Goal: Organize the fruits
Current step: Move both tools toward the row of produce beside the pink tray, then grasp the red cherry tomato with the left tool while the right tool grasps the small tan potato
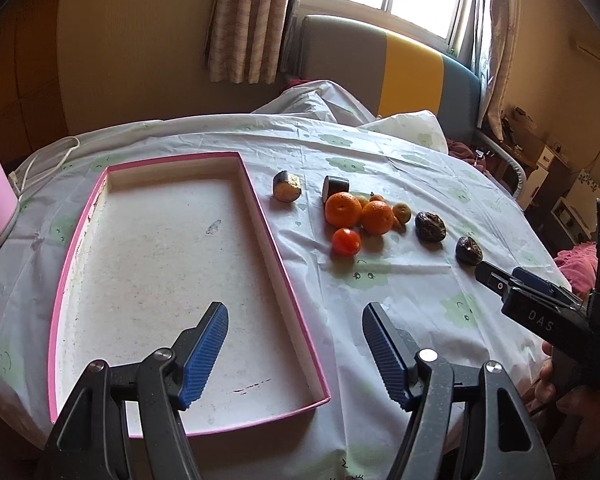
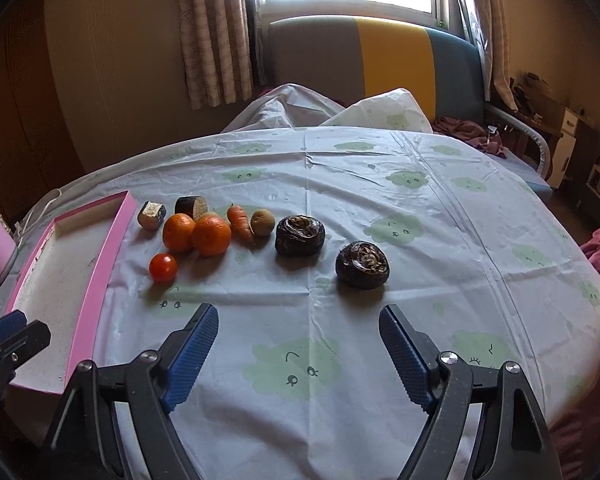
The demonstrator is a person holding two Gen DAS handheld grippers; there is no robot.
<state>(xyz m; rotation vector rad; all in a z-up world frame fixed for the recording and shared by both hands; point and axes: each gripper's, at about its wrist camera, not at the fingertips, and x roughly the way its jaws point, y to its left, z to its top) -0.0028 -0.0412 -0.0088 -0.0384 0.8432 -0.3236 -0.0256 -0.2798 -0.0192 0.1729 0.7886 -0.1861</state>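
I see a table under a pale cloud-print cloth, bearing a pink-rimmed tray at left, then two oranges, a tomato, a carrot, two cut pieces and two dark wrinkled fruits.

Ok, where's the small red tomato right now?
The tomato sits on the tablecloth, just right of the pink tray and in front of the two oranges, closest fruit to the camera in both views.
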